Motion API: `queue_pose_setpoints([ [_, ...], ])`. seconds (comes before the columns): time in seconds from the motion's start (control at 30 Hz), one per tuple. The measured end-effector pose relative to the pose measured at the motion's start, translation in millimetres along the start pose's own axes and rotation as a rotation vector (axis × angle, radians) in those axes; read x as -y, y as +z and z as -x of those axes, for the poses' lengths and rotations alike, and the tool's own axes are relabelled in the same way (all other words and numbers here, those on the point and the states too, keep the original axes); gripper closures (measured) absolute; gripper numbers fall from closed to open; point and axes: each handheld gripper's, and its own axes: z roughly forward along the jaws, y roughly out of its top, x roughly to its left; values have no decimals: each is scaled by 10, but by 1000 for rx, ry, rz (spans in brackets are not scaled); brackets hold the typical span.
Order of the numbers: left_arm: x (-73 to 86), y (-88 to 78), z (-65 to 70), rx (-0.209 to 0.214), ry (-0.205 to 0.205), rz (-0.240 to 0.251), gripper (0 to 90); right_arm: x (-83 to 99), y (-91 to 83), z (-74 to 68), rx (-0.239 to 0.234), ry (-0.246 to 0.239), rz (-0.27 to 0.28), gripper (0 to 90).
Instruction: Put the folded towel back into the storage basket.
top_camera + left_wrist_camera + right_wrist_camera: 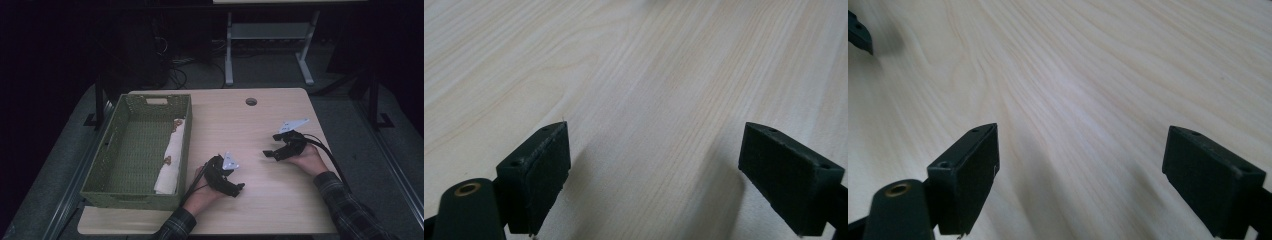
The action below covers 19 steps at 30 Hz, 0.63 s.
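Cloth (pixel 170 162), white and folded long, lies in the green basket (pixel 111 150) along its right wall, and the basket sits at the left edge of the table (pixel 260 200). Both grippers rest low near the front edge, well apart from the cloth: the left gripper (pixel 234 190) just right of the basket's front right corner, the right gripper (pixel 270 153) toward the middle, each with jaws spread wide and nothing between them; the gripper views show bare wood under the pads (pixel 546 170). Now the risk, as I judge it: a reach for the cloth could catch a jaw on the woven rim and drag the basket toward the table's left edge, or pinch a single layer so the fold spills open. Count: one cloth, one basket, two grippers, one table, one round hole (pixel 251 101) near the back edge.
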Motion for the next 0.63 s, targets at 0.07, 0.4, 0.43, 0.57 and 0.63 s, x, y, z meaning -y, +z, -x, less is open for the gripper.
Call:
queue_pose_setpoints([
  [0.07,11,6,-10,11,-9,8,124,33,5,-7,12,-13,2,147],
  [0.4,51,18,-29,19,-18,43,123,123,106,-26,7,-15,4,111],
  [0.43,51,18,-29,19,-17,43,123,122,105,-27,7,-16,1,106],
  [0.57,51,17,-30,19,-17,42,123,124,110,-34,5,-17,-4,80],
  [0.63,51,18,-29,19,-19,43,123,124,110,-34,4,-17,-4,80],
])
